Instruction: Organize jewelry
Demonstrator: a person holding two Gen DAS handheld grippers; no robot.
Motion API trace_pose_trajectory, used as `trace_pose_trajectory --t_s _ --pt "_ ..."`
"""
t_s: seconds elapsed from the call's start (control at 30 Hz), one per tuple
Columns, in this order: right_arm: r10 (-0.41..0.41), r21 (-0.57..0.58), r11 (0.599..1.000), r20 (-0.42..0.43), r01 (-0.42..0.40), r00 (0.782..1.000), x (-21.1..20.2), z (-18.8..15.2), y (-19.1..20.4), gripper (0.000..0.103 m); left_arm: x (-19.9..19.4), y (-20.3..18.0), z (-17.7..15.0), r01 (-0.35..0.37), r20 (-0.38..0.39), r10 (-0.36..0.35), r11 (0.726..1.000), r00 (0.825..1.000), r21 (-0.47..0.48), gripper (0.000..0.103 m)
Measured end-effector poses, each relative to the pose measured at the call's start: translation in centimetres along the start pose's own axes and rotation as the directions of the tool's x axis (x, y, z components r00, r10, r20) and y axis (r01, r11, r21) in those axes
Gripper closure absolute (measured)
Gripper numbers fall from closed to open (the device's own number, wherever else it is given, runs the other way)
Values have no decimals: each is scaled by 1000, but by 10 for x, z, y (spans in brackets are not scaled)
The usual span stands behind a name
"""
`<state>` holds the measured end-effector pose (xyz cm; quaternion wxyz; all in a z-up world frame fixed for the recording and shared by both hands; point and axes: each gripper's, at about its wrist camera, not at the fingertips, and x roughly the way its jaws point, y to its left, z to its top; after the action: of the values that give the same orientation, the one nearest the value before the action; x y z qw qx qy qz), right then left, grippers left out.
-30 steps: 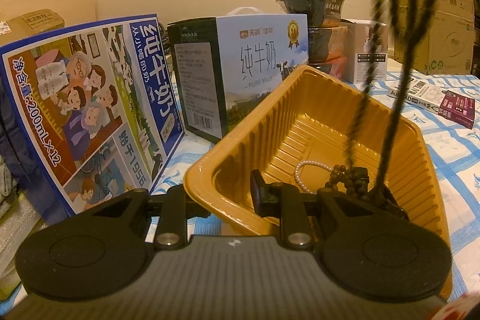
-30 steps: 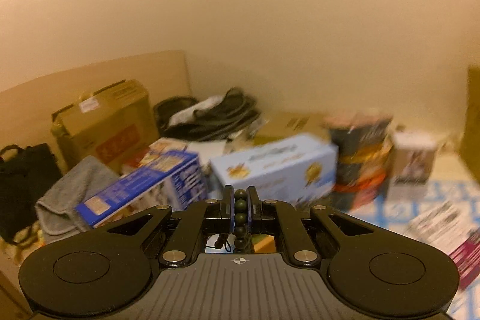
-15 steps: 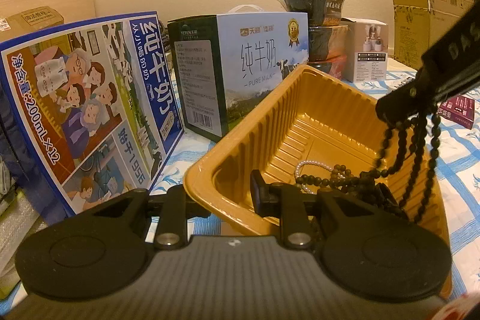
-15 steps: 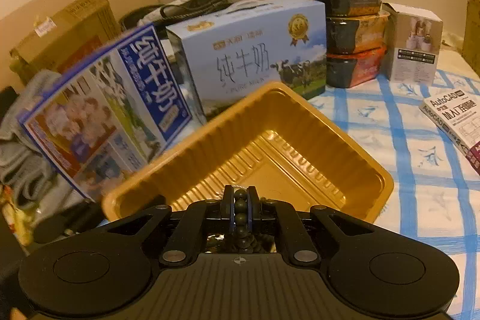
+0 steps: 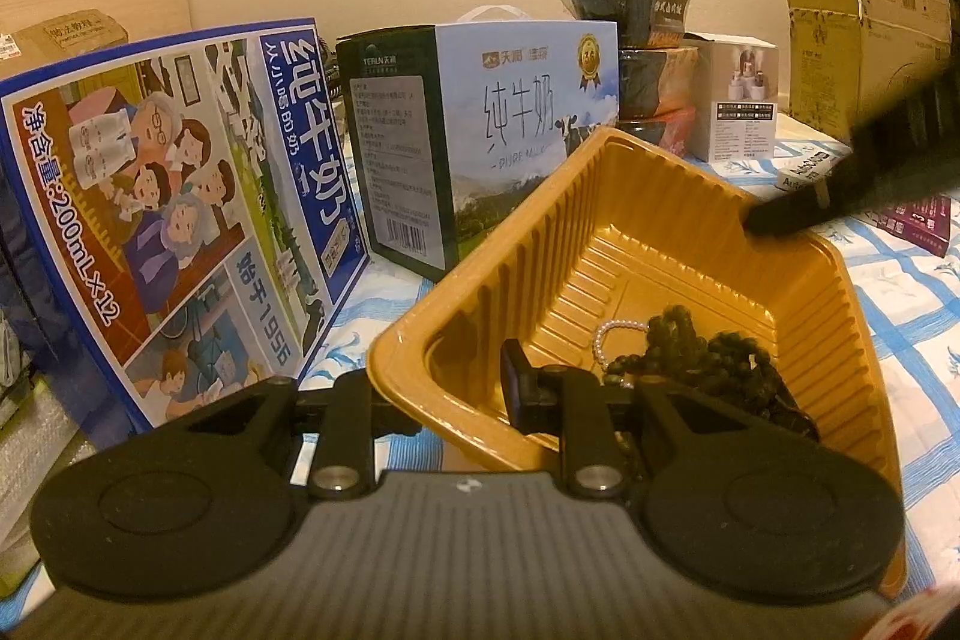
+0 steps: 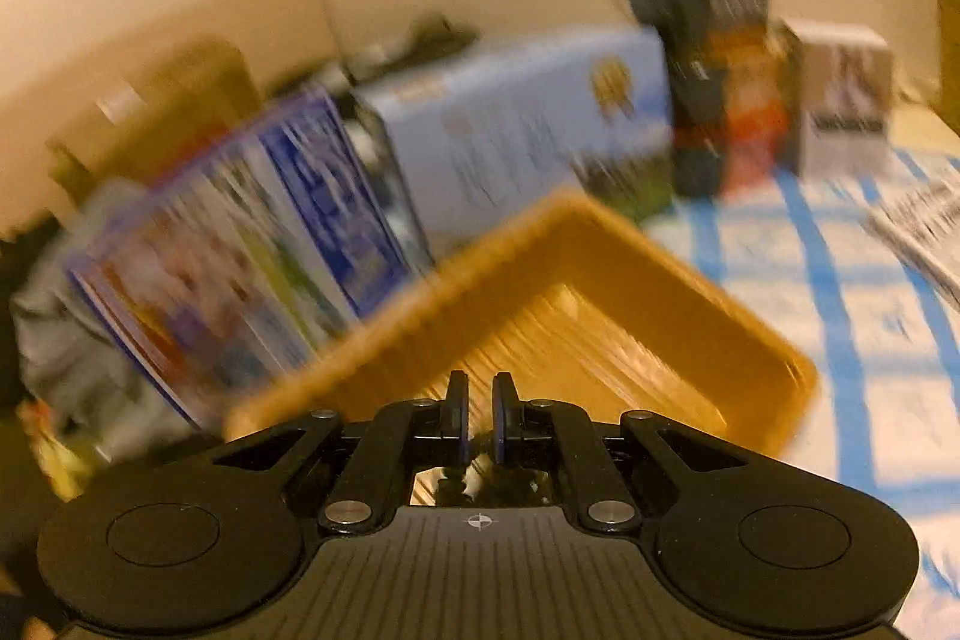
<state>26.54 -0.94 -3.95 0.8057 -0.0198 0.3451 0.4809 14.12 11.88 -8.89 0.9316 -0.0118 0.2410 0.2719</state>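
A gold plastic tray (image 5: 660, 220) sits tilted on the checked cloth. My left gripper (image 5: 435, 376) is shut on its near wall, one finger inside and one outside. A long string of black beads (image 5: 708, 358) lies heaped in the tray beside a small white pearl bracelet (image 5: 606, 334). The right gripper (image 5: 756, 220) reaches in over the tray's far right rim with nothing hanging from it. In the blurred right wrist view my right gripper (image 6: 478, 388) hovers over the tray (image 6: 600, 244). Its jaws stand a narrow gap apart with nothing between them.
A blue milk carton box (image 5: 180, 220) and a light-blue milk box (image 5: 510, 130) stand close behind the tray. Stacked dark bowls (image 5: 630, 40), a white box (image 5: 738, 100) and a cardboard box (image 5: 858, 40) line the back. Books (image 5: 918, 214) lie on the checked cloth (image 5: 900, 310).
The right gripper came down to the tray with the black beads hanging from it. The beads have left its fingers and now lie heaped in the tray. The left gripper stayed put.
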Motion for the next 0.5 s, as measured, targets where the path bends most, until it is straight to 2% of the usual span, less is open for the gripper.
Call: trace_pose_trajectory --t_s 0.1,0.17,0.23,0.5 --pt "-37 6 999 -58 38 998 4 -12 -7 89 0 0 0 0 0 0 1000 1000 1 81" --pt "-69 2 998 -81 70 994 4 -18 -12 64 1 1 0 0 -2 0 1000 1000 0 81" --pt "-97 3 995 -83 98 992 1 -27 -16 52 2 2 0 1 -6 -1 1000 1000 -2 81" --pt "-136 16 990 -99 139 986 -4 -43 -19 44 4 2 2 0 -24 0 1000 1000 -2 81"
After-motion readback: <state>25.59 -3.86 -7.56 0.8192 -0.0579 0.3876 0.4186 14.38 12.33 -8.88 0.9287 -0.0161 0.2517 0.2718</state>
